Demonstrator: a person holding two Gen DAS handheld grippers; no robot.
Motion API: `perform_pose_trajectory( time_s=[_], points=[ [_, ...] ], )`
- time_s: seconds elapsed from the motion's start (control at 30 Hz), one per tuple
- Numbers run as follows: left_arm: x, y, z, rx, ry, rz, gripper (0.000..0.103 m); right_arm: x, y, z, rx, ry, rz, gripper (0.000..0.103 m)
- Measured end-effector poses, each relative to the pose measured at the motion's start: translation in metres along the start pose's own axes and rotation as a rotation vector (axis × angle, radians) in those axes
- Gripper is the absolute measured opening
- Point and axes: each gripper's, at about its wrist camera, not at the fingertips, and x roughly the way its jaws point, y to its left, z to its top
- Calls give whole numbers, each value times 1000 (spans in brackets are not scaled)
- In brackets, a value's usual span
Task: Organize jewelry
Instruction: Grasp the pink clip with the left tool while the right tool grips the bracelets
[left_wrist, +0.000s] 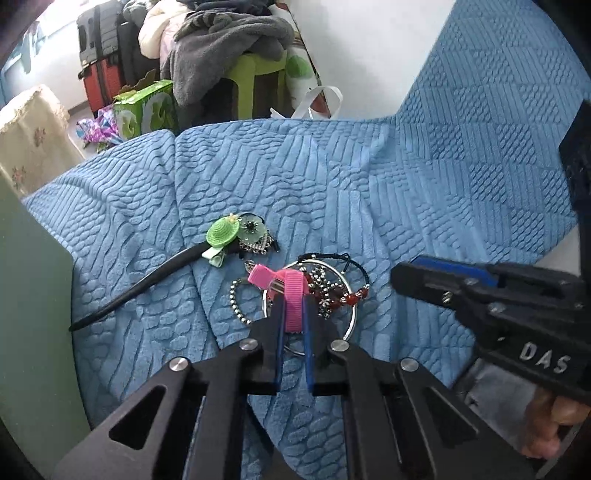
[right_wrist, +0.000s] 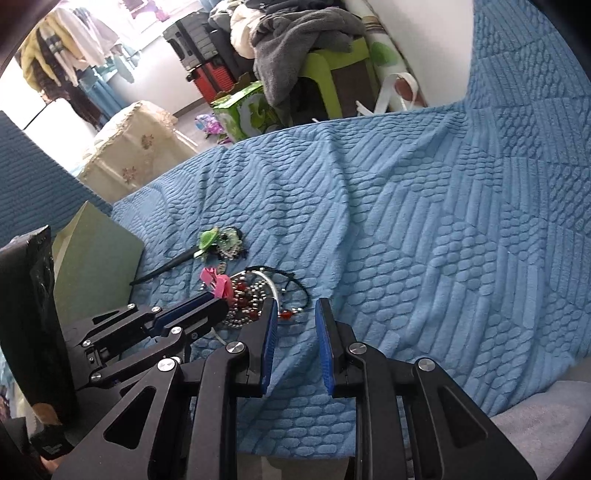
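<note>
Your left gripper has its blue pads closed narrow on the pink ribbon clip, which sits right at its fingertips on top of the jewelry pile of silver bangle, red beads and metal chain lying on the blue bedspread. Your right gripper hangs with its fingers parted and nothing between them, the pile just ahead and to its left. Beyond the left tips, further left, lies the green hat hairpin.
</note>
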Motion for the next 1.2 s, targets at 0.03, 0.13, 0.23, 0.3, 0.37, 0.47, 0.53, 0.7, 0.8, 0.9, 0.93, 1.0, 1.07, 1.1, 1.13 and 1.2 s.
perform_pose_trajectory(
  time_s=[0.03, 0.13, 0.23, 0.3, 0.37, 0.47, 0.53, 0.7, 0.8, 0.9, 0.93, 1.0, 1.07, 1.1, 1.13, 1.2],
  points=[
    [-2, 2, 0, -11, -5, -5, 8, 1, 2, 0, -6, 4, 12, 19],
    [-11, 8, 0, -50, -18, -27, 8, 6, 10, 0, -34, 17, 32, 19],
    [-21, 14, 0, -80, -34, -35, 8, 11, 18, -1, -79, 33, 53, 19],
    [-26, 20, -1, -105, -39, -30, 8, 15, 26, -1, -117, 40, 55, 19],
    [-29, 25, -3, -123, -41, -29, 8, 20, 34, -2, -159, 45, 48, 19],
    [-34, 35, -6, -148, -41, -25, 8, 28, 40, -1, -197, 58, 44, 18],
    [-35, 40, -9, -162, -41, -17, 8, 31, 44, -1, -220, 55, 39, 15],
    [-35, 47, -13, -188, -39, -12, 8, 43, 55, 3, -289, 47, 3, 14],
    [-36, 48, -12, -190, -43, -12, 8, 54, 56, 5, -308, 60, -36, 14],
    [-37, 50, -13, -192, -47, -9, 8, 57, 57, 6, -324, 52, -52, 14],
    [-37, 50, -13, -194, -48, -10, 8, 57, 59, 6, -334, 45, -59, 14],
    [-36, 50, -13, -196, -48, -13, 8, 58, 59, 4, -343, 41, -70, 14],
    [-37, 50, -14, -194, -49, -11, 8, 60, 59, 5, -341, 35, -71, 13],
    [-38, 50, -14, -194, -50, -10, 8, 60, 59, 5, -339, 32, -74, 12],
    [-39, 51, -15, -194, -51, -11, 8, 62, 58, 6, -336, 30, -80, 11],
    [-39, 52, -15, -198, -52, -10, 8, 62, 58, 6, -331, 26, -88, 9]
  ],
)
